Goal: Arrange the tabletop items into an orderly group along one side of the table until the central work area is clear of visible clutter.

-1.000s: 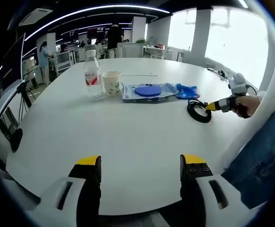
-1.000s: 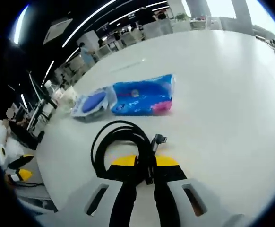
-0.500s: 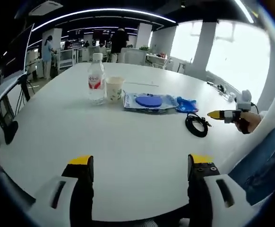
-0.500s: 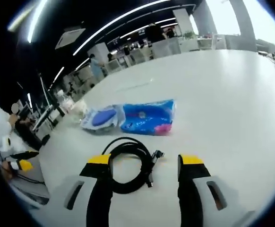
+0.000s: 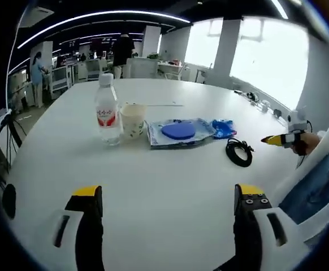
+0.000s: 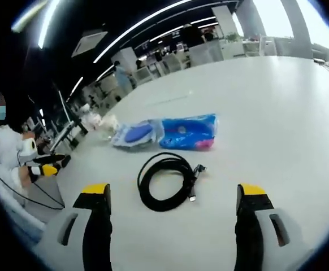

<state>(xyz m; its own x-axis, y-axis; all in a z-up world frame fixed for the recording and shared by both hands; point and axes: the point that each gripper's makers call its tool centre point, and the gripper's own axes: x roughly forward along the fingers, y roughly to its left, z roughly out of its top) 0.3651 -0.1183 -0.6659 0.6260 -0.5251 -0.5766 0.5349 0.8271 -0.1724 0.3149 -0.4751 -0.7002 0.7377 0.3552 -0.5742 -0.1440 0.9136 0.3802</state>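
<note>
On the white table point(image 5: 68, 152) a water bottle point(image 5: 106, 110), a paper cup point(image 5: 132, 120), a clear bag with a blue disc point(image 5: 178, 131) and a blue packet point(image 5: 224, 127) stand in a row. A coiled black cable point(image 5: 239, 152) lies just right of them. My left gripper point(image 5: 168, 195) is open over bare table, well short of the row. In the right gripper view the cable point(image 6: 167, 180) lies free on the table point(image 6: 277, 124), in front of the blue packet point(image 6: 188, 131) and the disc bag point(image 6: 135, 135). My right gripper point(image 6: 173, 192) is open, its jaws standing wide on either side of the coil.
The right gripper point(image 5: 283, 138) shows at the table's right edge, beside a denim sleeve point(image 5: 317, 186). The left gripper point(image 6: 43, 169) shows at the far left of the right gripper view. Office desks point(image 5: 147, 65) and people point(image 5: 37, 76) stand beyond the table.
My right gripper has opened, let go of the cable and drawn back from it; the coil now lies loose. The left gripper's jaws stand wider apart.
</note>
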